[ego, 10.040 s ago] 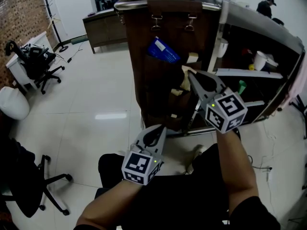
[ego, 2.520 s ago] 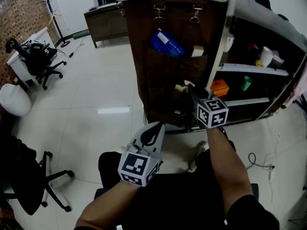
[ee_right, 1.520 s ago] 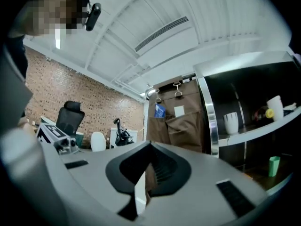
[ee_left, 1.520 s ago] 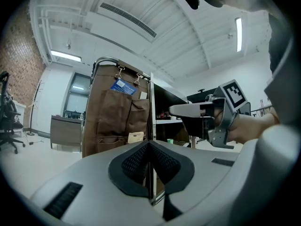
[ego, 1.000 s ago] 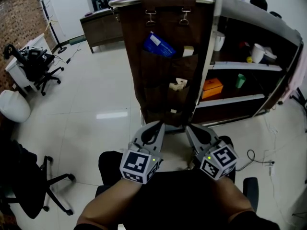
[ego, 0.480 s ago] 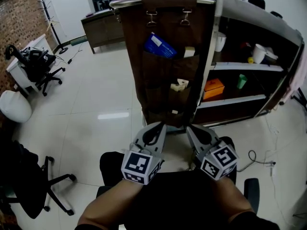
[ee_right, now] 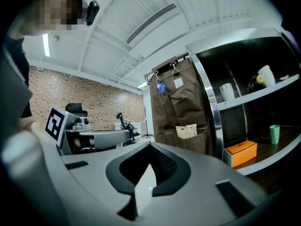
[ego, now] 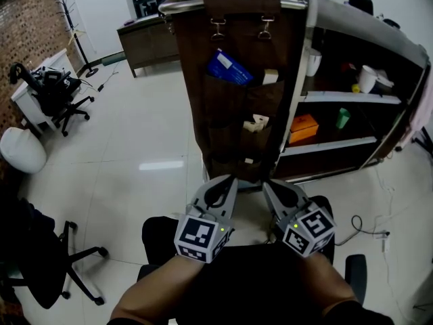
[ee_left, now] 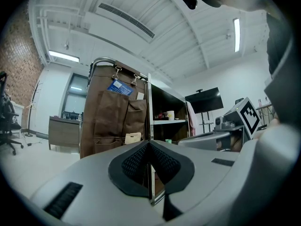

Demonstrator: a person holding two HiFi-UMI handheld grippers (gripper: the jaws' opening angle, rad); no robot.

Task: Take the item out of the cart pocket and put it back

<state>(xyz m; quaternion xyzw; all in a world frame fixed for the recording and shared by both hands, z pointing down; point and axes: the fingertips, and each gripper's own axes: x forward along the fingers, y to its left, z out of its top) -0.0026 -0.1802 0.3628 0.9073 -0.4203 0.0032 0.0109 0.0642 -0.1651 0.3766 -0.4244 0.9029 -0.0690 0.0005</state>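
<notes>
Open room: wide glossy white tile floor (ego: 135,147) left of tall dark service cart (ego: 365,29); black office chair (ego: 34,269) at lower left edge. Chrome corner post (ego: 296,100) along brown fabric pocket organiser (ego: 223,114).
Left gripper (ego: 226,180): jaws together, nothing between, low before cart base, apart from it.
Right gripper (ego: 268,185): likewise closed and empty, just beside left.
Cream crumpled item (ego: 255,123): lodged in middle pocket, top poking out.
Blue flat packet (ego: 230,68): upper pocket, tilted; print too small to read.
</notes>
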